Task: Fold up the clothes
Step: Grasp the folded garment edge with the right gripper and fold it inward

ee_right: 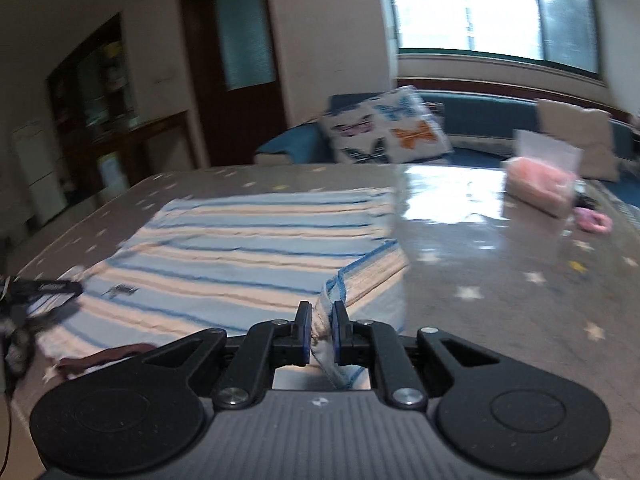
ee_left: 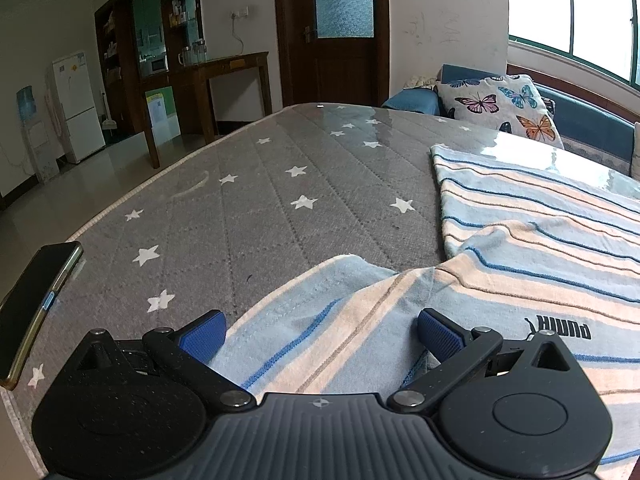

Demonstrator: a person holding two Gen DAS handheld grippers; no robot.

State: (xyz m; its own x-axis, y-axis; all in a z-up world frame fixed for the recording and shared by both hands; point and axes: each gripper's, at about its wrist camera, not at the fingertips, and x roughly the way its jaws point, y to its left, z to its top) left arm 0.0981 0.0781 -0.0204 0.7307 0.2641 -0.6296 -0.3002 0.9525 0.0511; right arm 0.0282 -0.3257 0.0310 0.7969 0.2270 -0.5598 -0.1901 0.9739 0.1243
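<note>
A light blue and peach striped shirt [ee_left: 520,240] with a black logo lies on the grey star-patterned table cover [ee_left: 260,200]. My left gripper [ee_left: 320,336] is open, its blue pads either side of the shirt's left sleeve [ee_left: 320,320], which lies flat between them. In the right wrist view my right gripper [ee_right: 322,324] is shut on the shirt's right sleeve [ee_right: 368,272], pinching a fold of it and holding it over the shirt body [ee_right: 240,248]. The left gripper [ee_right: 44,288] shows at the left edge of that view.
A black phone [ee_left: 36,304] lies at the table's left edge. A pink packet [ee_right: 540,184] and a pink item [ee_right: 592,220] sit at the far right of the table. A blue sofa with a butterfly cushion [ee_left: 496,104] stands behind.
</note>
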